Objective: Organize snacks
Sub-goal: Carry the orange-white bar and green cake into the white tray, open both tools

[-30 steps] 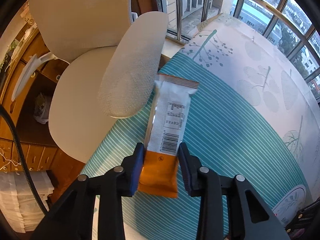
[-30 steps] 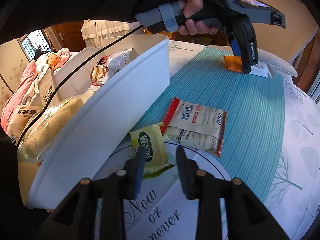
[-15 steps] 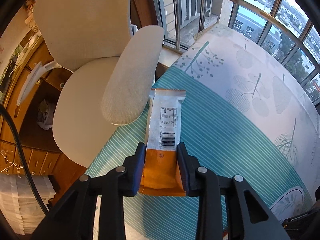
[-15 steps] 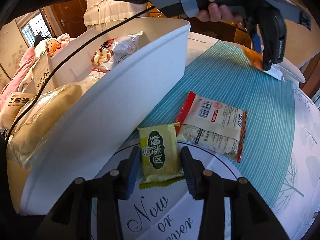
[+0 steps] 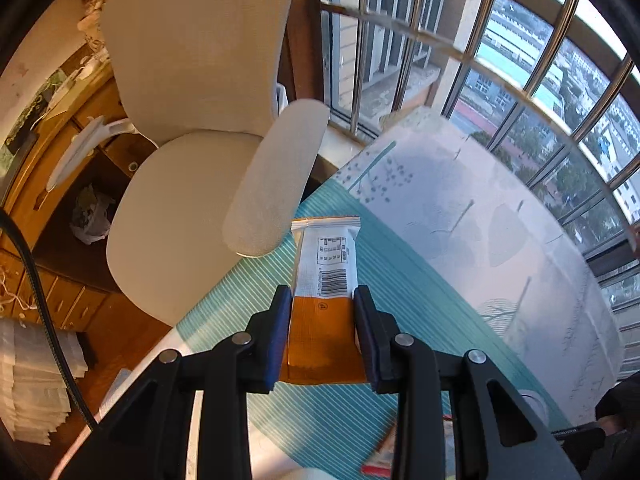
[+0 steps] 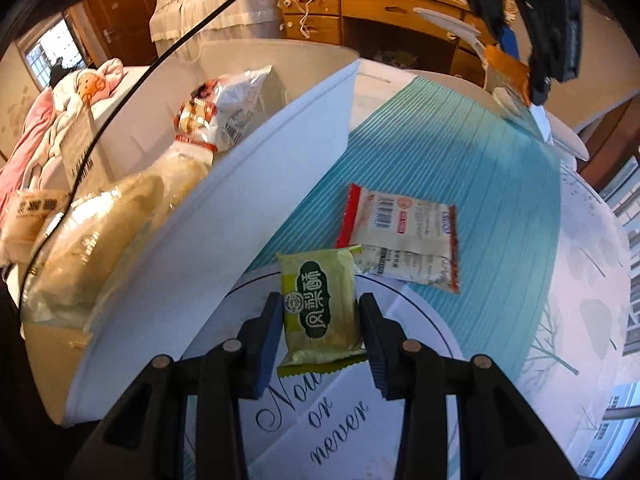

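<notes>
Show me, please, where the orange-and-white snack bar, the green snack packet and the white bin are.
orange-and-white snack bar (image 5: 326, 264): left wrist view, white barcode section.
green snack packet (image 6: 318, 304): right wrist view, printed label.
white bin (image 6: 240, 216): right wrist view, outer wall.

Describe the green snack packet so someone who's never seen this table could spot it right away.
Find the big white bin on the table. Just beside its wall, between the right gripper's open fingers, lies the green snack packet. Unlike the white red-edged packet touching its far corner, it is lime green with a dark label.

Orange-and-white snack bar (image 5: 325, 292), green pastry packet (image 6: 320, 309), red-edged white packet (image 6: 404, 234), teal striped tablecloth (image 6: 460, 152), white bin (image 6: 224, 240)
</notes>
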A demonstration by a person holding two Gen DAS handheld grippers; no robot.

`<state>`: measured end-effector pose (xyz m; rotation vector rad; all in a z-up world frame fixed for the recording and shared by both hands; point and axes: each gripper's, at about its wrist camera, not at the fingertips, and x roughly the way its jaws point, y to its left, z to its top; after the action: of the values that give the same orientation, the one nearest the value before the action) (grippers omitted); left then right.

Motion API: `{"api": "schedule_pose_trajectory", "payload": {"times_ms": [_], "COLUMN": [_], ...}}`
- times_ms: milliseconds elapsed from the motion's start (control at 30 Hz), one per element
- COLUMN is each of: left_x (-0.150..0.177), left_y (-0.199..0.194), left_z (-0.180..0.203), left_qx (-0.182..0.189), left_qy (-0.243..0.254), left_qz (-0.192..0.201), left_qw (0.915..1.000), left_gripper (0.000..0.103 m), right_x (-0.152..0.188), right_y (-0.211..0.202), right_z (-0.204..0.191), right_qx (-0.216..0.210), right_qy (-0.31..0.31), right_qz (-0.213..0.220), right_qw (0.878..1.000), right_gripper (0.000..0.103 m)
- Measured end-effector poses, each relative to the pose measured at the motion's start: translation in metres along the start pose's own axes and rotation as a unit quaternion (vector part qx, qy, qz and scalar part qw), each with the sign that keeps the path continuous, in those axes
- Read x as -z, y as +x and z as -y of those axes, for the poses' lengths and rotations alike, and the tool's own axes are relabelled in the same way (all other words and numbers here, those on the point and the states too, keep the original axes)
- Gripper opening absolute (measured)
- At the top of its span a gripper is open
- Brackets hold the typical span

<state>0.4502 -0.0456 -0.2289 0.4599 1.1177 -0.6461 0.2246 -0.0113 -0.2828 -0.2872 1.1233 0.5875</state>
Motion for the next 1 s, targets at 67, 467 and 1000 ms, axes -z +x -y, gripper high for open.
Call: {"api": "schedule_pose_trajectory", "payload": {"times_ms": [67, 467, 1000], "left_x": [0.003, 0.054, 0.203], "left_y": [-0.021, -0.145, -0.242], "left_z": [0.002, 0.017, -0.008], "left_qx": [0.009, 0.023, 0.061], "left_qy": [-0.011, -0.064, -0.19], "left_qz": [0.013, 0.1, 0.12], "left_qw": [0.9998, 0.9927, 0.9725], "left_gripper": [0.03, 0.03, 0.03], "right_x": [0.0, -0.005, -0.007], "right_y": [-0.007, -0.058, -0.092], "right_z": [0.001, -0.008, -0.055], "right_qx": [0.003, 0.007, -0.03], "right_qy": [0.012, 0.1, 0.239], "right_qz": [0.005, 0.042, 0.074], "right_qw": [1.0, 0.994, 0.968], "right_gripper": [0.039, 0.039, 0.039]}}
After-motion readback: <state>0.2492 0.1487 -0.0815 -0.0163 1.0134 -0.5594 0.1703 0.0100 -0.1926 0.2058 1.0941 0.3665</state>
